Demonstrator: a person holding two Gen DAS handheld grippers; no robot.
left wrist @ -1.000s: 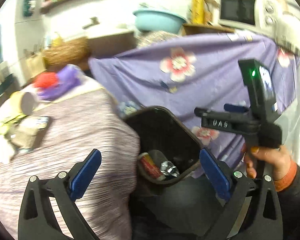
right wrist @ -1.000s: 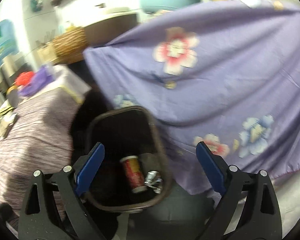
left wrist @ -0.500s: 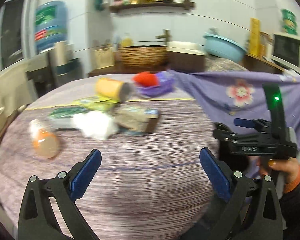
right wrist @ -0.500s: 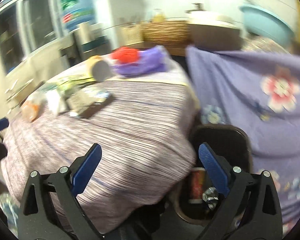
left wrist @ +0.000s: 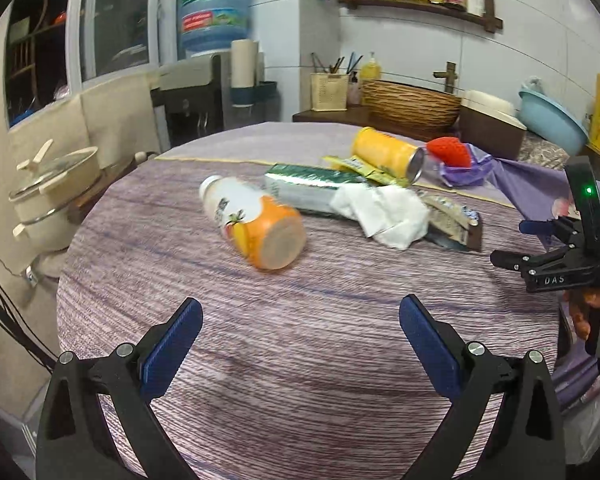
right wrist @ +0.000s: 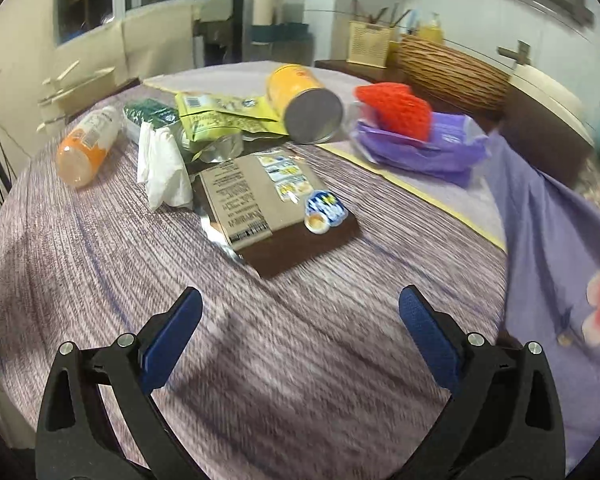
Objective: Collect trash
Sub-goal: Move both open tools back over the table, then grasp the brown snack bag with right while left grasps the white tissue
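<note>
Trash lies on a round table with a purple striped cloth point(left wrist: 284, 344). An orange juice bottle point(left wrist: 256, 220) lies on its side, also in the right wrist view point(right wrist: 86, 146). Beside it are a green packet point(left wrist: 308, 188), a crumpled white tissue point(left wrist: 384, 212), a yellow can point(left wrist: 388, 156) on its side, a yellow-green wrapper point(right wrist: 220, 118) and a brown flat packet point(right wrist: 268, 204). My left gripper point(left wrist: 300, 332) is open and empty, short of the bottle. My right gripper point(right wrist: 300, 332) is open and empty, short of the brown packet; it shows at the right of the left wrist view point(left wrist: 556, 256).
A red knitted piece point(right wrist: 396, 110) on a purple pack point(right wrist: 424, 148) lies at the table's far right. A purple flowered cloth point(right wrist: 568, 264) hangs on the right. A stacked pot point(left wrist: 48, 200) stands left of the table. A wicker basket point(left wrist: 412, 104) and blue basin point(left wrist: 552, 120) sit on the counter behind.
Both grippers have swung left and up from the black bin beside the table to face the tabletop trash. The bin has left both views. Both stay open and empty.
</note>
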